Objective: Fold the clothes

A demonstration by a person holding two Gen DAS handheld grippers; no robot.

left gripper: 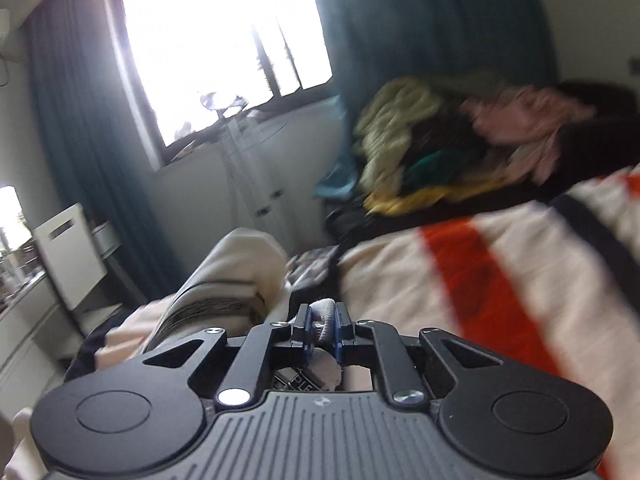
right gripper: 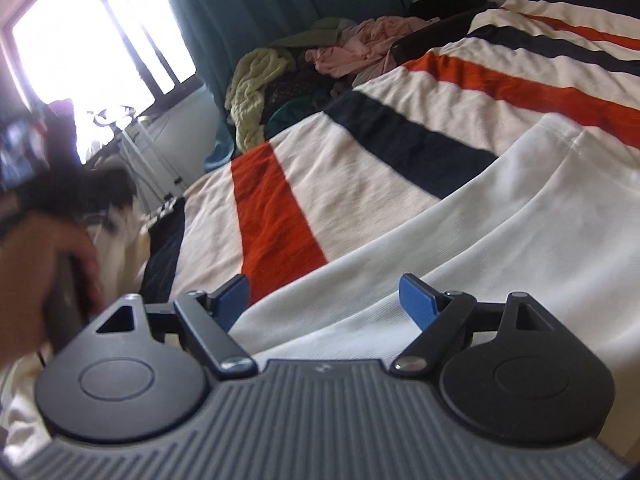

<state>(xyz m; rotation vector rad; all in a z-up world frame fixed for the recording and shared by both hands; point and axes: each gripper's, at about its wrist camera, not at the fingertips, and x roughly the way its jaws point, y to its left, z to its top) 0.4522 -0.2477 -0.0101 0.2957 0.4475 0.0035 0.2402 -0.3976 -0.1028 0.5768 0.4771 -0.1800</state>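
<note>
The left gripper is clamped on a bunched fold of whitish cloth, with a cream garment rising from it toward 11 o'clock; whether that pinched cloth belongs to the cream garment is likely but blurred. The right gripper stands with its blue pads well apart, hovering low over a white garment that lies spread on the striped bedspread, running from 6 toward 2 o'clock.

Judging by this, a fold is in hand with one side pinched and the other free. To do it well, the free gripper should take the white garment's edge at a point matching the clamped one, so both carry the cloth level and the crease lands straight; a thin pinch near the hem beats a deep bite that drags the bedspread along.

Outward, the bed gives broad open room from 12 to 3 o'clock. The clothes pile sits at the far end around 11 to 12 o'clock, well apart. The bed's edge drops off at 9 o'clock, where a person's hand shows, so swing toward the bed's middle.
</note>
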